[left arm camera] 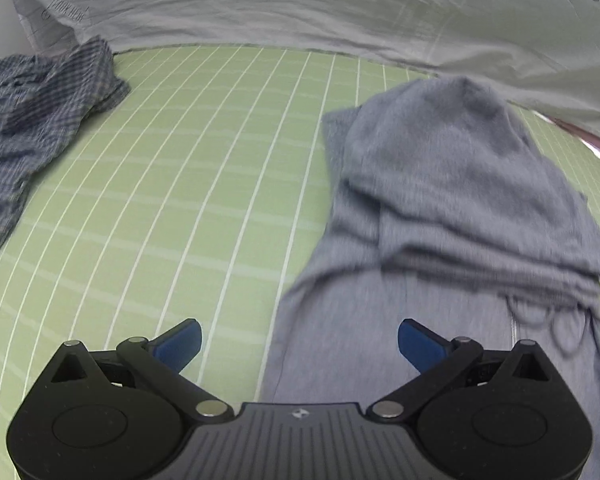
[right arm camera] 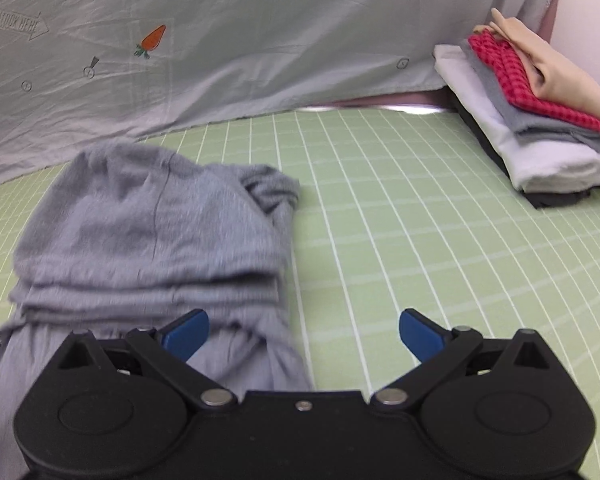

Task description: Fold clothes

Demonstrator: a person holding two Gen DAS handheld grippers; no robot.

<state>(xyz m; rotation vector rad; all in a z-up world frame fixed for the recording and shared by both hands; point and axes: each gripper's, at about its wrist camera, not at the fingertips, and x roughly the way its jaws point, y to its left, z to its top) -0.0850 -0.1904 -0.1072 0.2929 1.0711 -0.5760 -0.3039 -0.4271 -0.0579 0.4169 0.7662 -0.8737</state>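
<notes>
Left wrist view: left claw [left arm camera: 299, 340] is wide open w/ nothing in it, hovering over the green gridded bench [left arm camera: 188, 184]; grey garment [left arm camera: 440, 208] lies ahead and to its right, top part doubled back over the rest, drawstring loose at the near right. Right claw [right arm camera: 304, 332] is also wide open, empty, w/ the same garment ahead-left, partly under its left finger. It's prob. soft, light, limp knit, so it'll sag and drag; best to pinch the near corners/hem, one claw each. Plaid cloth [left arm camera: 32, 120] sits far left; folded stack [right arm camera: 532, 128] far right.
</notes>
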